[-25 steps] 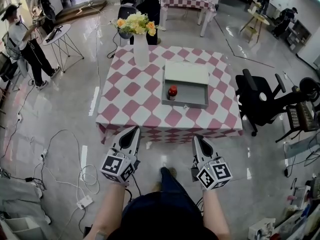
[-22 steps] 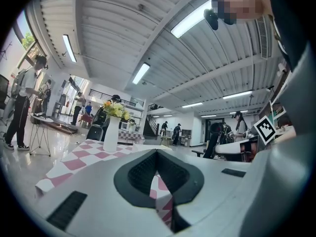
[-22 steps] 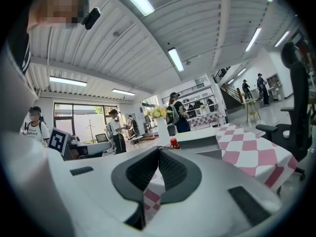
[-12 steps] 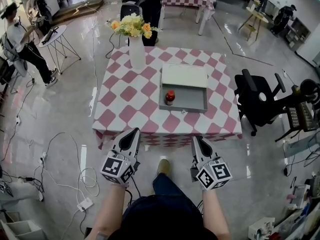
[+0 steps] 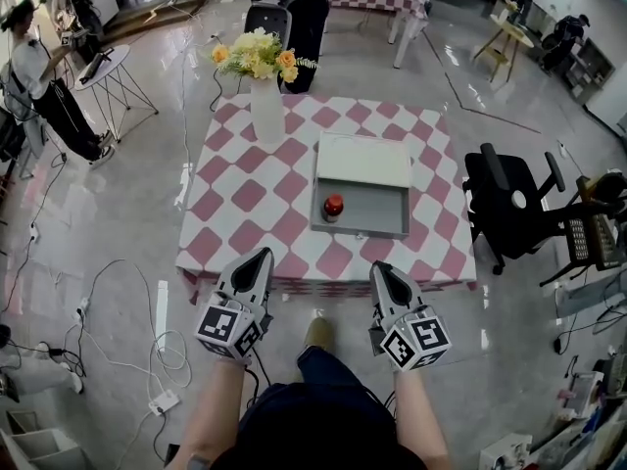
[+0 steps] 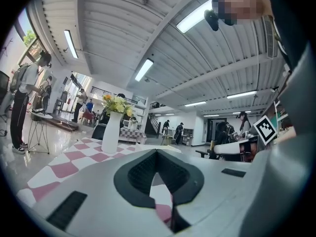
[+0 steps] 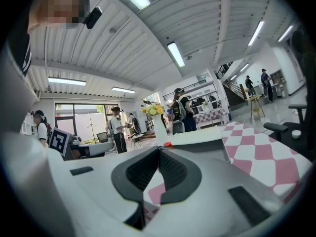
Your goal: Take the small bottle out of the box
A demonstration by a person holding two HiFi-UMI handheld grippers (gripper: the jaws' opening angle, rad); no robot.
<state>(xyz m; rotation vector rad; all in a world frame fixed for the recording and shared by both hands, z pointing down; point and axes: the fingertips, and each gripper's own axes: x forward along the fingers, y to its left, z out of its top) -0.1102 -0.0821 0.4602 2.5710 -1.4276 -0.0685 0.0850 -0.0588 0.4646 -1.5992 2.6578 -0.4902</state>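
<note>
The small bottle (image 5: pixel 334 207) with a red cap stands in the left part of the open grey box (image 5: pixel 377 218), whose white lid (image 5: pixel 363 160) lies back behind it. The box sits on a table with a pink-and-white chequered cloth (image 5: pixel 245 194). Both grippers hang short of the table's near edge, pointing at it. My left gripper (image 5: pixel 264 254) is shut and holds nothing. My right gripper (image 5: pixel 377 268) is also shut and holds nothing. In the right gripper view the red cap (image 7: pixel 168 144) peeps over the jaws beside the box (image 7: pixel 200 137).
A white vase of flowers (image 5: pixel 266 106) stands at the table's far left. A black office chair (image 5: pixel 509 209) is close to the table's right side. Cables and a power strip (image 5: pixel 162 398) lie on the floor at the left. People (image 5: pixel 39 86) stand by a round side table (image 5: pixel 108 67).
The table has come nearer: its near edge now lies just beyond both gripper tips. Both grippers keep their pose and stay shut. The bottle and box have not moved.
</note>
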